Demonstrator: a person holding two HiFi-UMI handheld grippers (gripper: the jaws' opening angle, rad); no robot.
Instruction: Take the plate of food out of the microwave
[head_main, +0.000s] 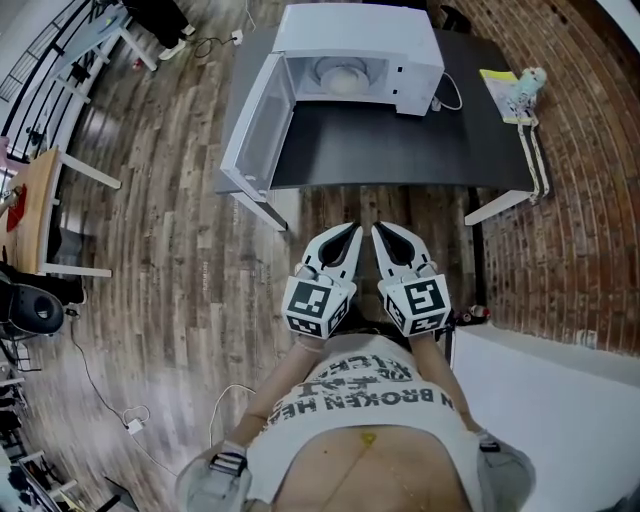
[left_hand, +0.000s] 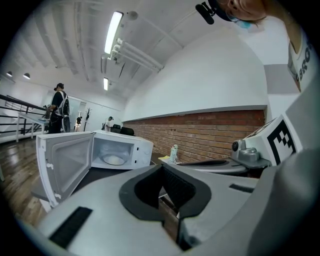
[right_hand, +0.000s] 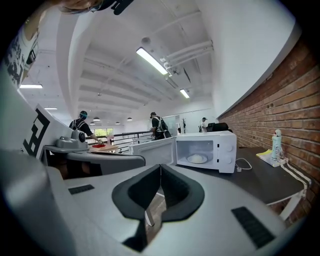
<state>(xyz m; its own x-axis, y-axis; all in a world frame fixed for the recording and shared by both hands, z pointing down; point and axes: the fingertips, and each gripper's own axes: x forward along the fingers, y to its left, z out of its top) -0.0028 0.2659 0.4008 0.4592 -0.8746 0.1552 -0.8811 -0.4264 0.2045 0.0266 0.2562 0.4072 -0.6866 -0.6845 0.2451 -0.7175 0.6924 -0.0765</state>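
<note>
Shirt (head_main: 360, 395), perhaps "BROKEN", left gripper (head_main: 350, 236) and right gripper (head_main: 383, 233) closed, plate (head_main: 343, 80) in microwave (head_main: 415, 58)

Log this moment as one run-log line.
microwave: open | plate: inside | left gripper: shut, empty | right gripper: shut, empty

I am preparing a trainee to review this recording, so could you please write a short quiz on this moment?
1. True or false: the door of the microwave stands open.
2. Where is the plate of food? A) on top of the microwave B) inside the microwave C) leaning against the door
3. Fill in: the left gripper and the right gripper are both held near the person's body, each with its jaws ____ and nothing between them.
Key: 1 true; 2 B; 3 shut.
</note>
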